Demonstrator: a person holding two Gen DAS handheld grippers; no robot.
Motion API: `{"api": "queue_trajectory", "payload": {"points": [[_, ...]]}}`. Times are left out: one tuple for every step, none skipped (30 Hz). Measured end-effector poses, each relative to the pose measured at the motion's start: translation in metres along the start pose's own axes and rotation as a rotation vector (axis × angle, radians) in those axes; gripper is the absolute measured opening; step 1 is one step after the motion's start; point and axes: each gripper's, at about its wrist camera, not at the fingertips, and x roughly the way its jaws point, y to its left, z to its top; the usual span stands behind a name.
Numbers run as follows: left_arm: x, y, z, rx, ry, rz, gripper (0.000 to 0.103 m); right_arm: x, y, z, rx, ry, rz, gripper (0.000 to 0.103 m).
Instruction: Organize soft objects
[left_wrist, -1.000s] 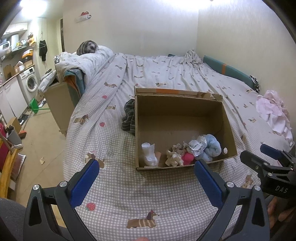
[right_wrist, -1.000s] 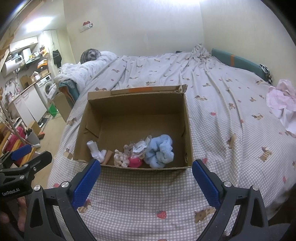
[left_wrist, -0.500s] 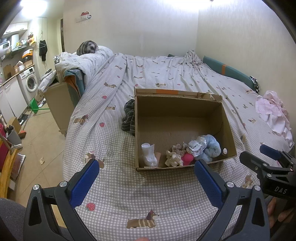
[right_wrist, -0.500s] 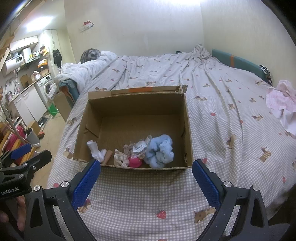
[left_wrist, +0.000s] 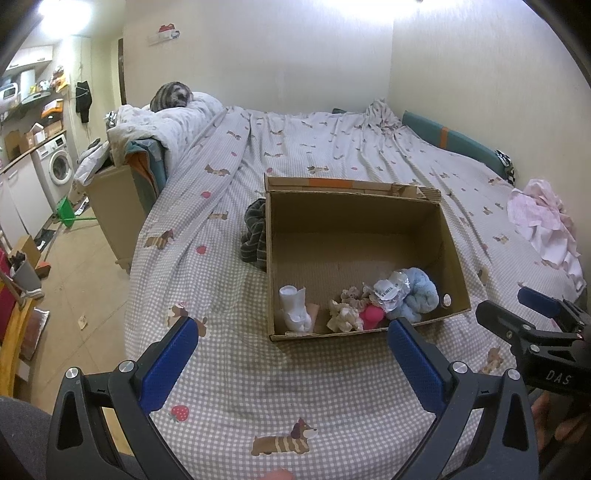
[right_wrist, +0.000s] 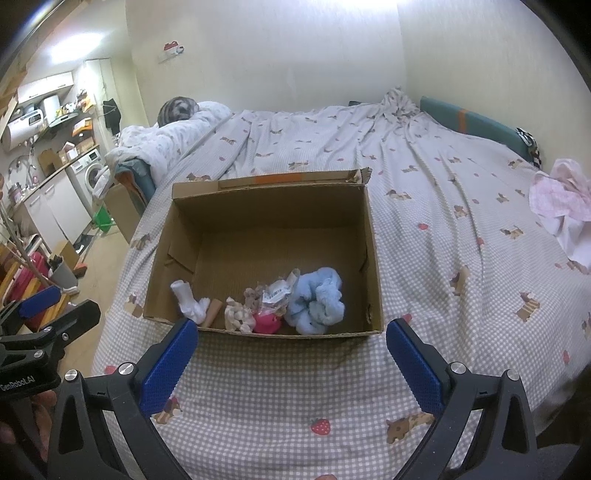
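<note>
An open cardboard box (left_wrist: 364, 210) (right_wrist: 273, 206) stands on the bed. Along its near wall lie a white sock (left_wrist: 293, 308) (right_wrist: 188, 301), a beige soft toy (left_wrist: 343, 317) (right_wrist: 238, 314), a pink soft item (left_wrist: 371, 315) (right_wrist: 266, 323), a crinkled wrapper (left_wrist: 388, 291) and a light blue fluffy bundle (left_wrist: 419, 293) (right_wrist: 317, 297). My left gripper (left_wrist: 291, 350) is open and empty, above the bedspread in front of the box. My right gripper (right_wrist: 291, 350) is open and empty, also in front of the box. A dark striped cloth (left_wrist: 255, 236) lies against the box's left side.
A pink-white garment (left_wrist: 543, 221) (right_wrist: 561, 199) lies at the bed's right edge. A bundled duvet (left_wrist: 166, 125) and a brown box (left_wrist: 114, 206) stand at the bed's left. A floor with clutter and a washing machine (left_wrist: 55, 166) lie further left.
</note>
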Motion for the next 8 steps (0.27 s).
{"api": "queue_trajectory", "payload": {"points": [[0.0001, 0.0000, -0.0001, -0.001, 0.001, -0.001, 0.102, 0.0000, -0.0001, 0.0001, 0.000, 0.000, 0.000, 0.103], [0.0004, -0.0003, -0.0001, -0.002, 0.003, -0.004, 0.102, -0.0005, -0.0009, 0.0007, 0.000, -0.001, 0.000, 0.103], [0.0008, -0.0004, -0.0002, -0.004, 0.006, -0.008, 0.103, 0.0001, 0.0000, 0.0000, -0.001, 0.000, -0.001, 0.103], [0.0009, 0.0002, -0.0004, -0.006, 0.007, -0.011, 0.103, 0.0001, 0.0000, 0.0000, -0.001, 0.000, 0.000, 0.103], [0.0008, 0.0002, -0.0009, -0.007, 0.007, -0.010, 0.103, -0.0002, -0.0005, 0.0003, 0.000, -0.001, 0.001, 0.103], [0.0008, 0.0003, -0.0007, -0.006, 0.006, -0.010, 0.102, 0.0001, 0.0000, 0.0000, 0.000, -0.001, 0.001, 0.103], [0.0009, 0.0004, -0.0007, -0.007, 0.007, -0.014, 0.102, 0.0001, 0.0000, -0.0001, -0.001, -0.001, 0.001, 0.103], [0.0015, 0.0004, -0.0006, -0.008, 0.007, -0.018, 0.102, 0.0000, -0.0004, 0.0001, -0.001, -0.001, 0.001, 0.103]]}}
